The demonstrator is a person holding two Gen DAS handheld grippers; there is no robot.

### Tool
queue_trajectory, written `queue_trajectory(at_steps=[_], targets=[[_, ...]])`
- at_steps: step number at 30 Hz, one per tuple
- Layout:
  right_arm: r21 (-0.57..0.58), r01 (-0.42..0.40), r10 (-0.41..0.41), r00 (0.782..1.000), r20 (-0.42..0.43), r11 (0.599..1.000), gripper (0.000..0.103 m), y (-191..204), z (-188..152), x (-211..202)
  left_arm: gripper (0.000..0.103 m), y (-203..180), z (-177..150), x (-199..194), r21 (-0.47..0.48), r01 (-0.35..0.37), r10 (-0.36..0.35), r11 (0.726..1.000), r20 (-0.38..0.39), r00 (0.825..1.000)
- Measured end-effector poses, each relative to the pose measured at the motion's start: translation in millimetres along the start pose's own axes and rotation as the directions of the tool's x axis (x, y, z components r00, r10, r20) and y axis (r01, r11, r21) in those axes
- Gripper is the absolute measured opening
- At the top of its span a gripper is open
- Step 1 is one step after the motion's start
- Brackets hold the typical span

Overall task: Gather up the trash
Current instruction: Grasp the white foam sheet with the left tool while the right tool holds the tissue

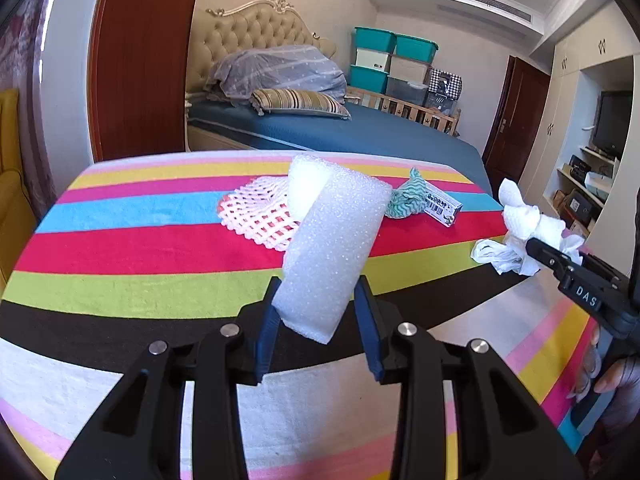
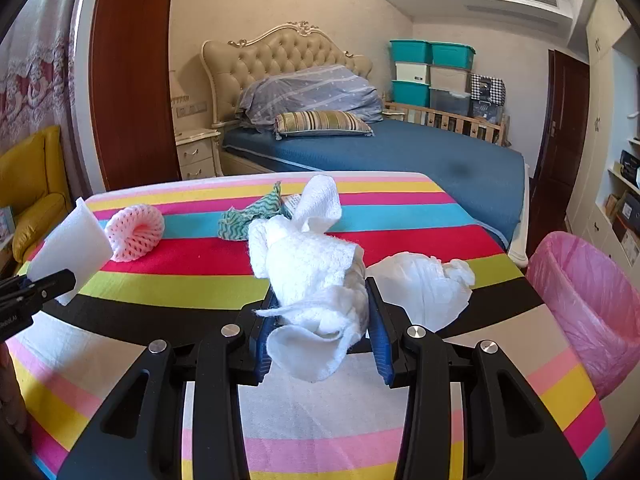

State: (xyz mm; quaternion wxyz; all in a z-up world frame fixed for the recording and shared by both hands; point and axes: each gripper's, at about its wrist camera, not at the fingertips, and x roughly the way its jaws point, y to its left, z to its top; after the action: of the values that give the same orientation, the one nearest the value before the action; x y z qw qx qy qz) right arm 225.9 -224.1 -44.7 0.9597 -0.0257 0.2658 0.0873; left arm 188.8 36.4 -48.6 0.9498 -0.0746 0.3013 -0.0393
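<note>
My left gripper (image 1: 316,312) clamps a white foam strip (image 1: 332,248), raised above the striped tablecloth (image 1: 140,248). My right gripper (image 2: 326,320) pinches a crumpled white tissue (image 2: 316,276). The pink-lined bin (image 2: 588,304) sits at three o'clock, beside the table.

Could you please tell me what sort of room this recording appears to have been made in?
Most likely a home bedroom. A bed with a tufted headboard fills the background, a bedside cabinet stands next to it, and stacked storage boxes sit in the far corner. The work happens on a striped-cloth table.
</note>
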Motion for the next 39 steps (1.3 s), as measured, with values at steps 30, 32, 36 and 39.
queue_trajectory(at_steps=[30, 32, 36, 39], targets=[[-0.102, -0.075, 0.077, 0.997, 0.015, 0.992, 0.039, 45, -14, -23, 0.036, -24, 0, -10, 0.085, -0.123, 0.116, 0.989, 0.08, 0.99], [-0.092, -0.077, 0.078, 0.997, 0.014, 0.993, 0.039, 43, -14, -24, 0.036, -28, -2, -11, 0.097, -0.134, 0.126, 0.986, 0.09, 0.988], [-0.075, -0.077, 0.078, 0.997, 0.015, 0.994, 0.039, 38, -15, -26, 0.036, -39, -4, -13, 0.133, -0.164, 0.149, 0.977, 0.113, 0.982], [-0.055, -0.081, 0.083, 0.996, 0.023, 0.995, 0.039, 30, -13, -30, 0.036, -45, -5, -14, 0.141, -0.146, 0.13, 0.979, 0.12, 0.984]])
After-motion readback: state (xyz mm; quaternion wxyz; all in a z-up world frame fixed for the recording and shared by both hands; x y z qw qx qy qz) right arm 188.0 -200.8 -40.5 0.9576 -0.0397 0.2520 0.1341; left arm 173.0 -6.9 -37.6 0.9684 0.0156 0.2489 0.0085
